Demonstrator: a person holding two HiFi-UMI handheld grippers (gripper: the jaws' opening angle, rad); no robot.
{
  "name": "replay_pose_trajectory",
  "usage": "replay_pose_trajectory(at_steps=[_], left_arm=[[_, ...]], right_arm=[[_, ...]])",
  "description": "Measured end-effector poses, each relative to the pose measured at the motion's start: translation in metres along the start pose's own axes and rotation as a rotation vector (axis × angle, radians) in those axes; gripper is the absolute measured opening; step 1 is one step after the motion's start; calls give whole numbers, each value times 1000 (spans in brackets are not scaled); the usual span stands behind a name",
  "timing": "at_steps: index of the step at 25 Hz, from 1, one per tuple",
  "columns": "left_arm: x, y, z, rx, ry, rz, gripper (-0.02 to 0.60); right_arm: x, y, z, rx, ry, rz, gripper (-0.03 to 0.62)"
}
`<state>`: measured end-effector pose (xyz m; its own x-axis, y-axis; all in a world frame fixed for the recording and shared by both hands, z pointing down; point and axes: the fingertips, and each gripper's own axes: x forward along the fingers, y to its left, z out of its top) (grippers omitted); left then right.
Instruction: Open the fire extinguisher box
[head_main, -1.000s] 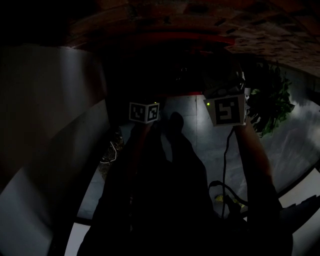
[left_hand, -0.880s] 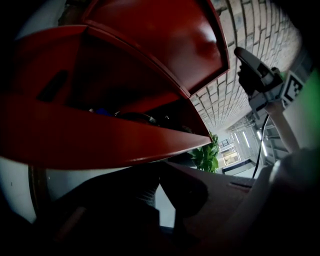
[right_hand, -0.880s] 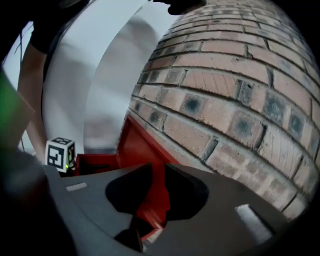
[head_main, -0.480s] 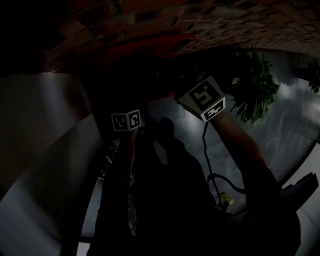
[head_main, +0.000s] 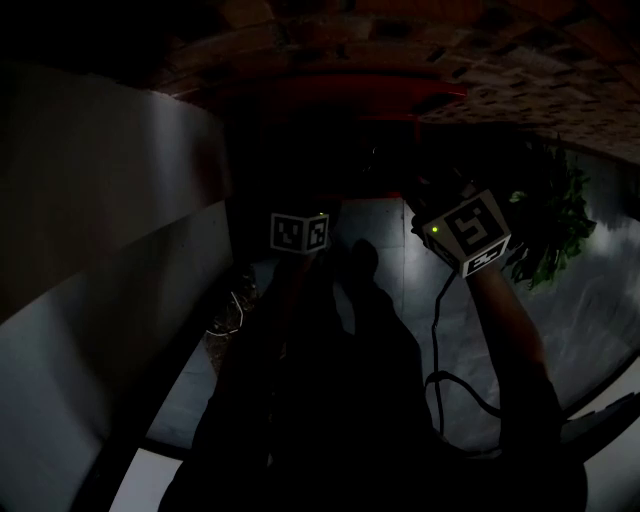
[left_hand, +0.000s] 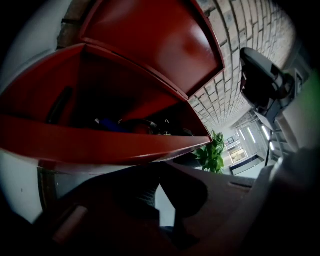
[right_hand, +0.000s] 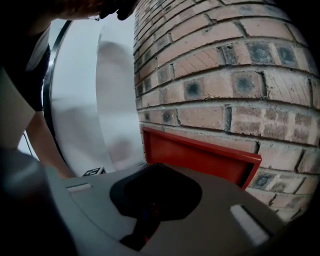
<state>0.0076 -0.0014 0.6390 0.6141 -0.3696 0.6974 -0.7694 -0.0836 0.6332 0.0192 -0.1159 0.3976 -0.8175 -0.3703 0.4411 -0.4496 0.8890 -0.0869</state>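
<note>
Left gripper view: red metal fire extinguisher box (left_hand: 100, 145) stands lid-up as the right gripper (right_hand: 152, 197) swings back, its fingers and those of the left gripper (left_hand: 162, 182) clenched empty, task seemingly done.

No text can be read; the left cube (head_main: 298, 232) and right cube (head_main: 470, 232) bear only square marker patterns.

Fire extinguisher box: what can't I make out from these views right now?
Contents of the fire extinguisher box: left gripper view, sunk in shadow behind its front wall.
Whole box: head view, too dark; only a dim red edge.
Box interior: right gripper view, one red panel shows; the right gripper covers the rest.
</note>
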Motion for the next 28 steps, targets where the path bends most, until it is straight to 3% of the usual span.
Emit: replay_pose_trajectory(at_steps=[7,16,28], left_arm=[[-8,1,1,-15,-34,36,2],[-18,9,4,-4,-85,91,2],[-22,12,5,-10,-100,130,2]], right_arm=[[-8,25,7,199,-19,120,2],[-2,62,11,215,-41,206,2],[-1,72,0,201,-21,217,1]])
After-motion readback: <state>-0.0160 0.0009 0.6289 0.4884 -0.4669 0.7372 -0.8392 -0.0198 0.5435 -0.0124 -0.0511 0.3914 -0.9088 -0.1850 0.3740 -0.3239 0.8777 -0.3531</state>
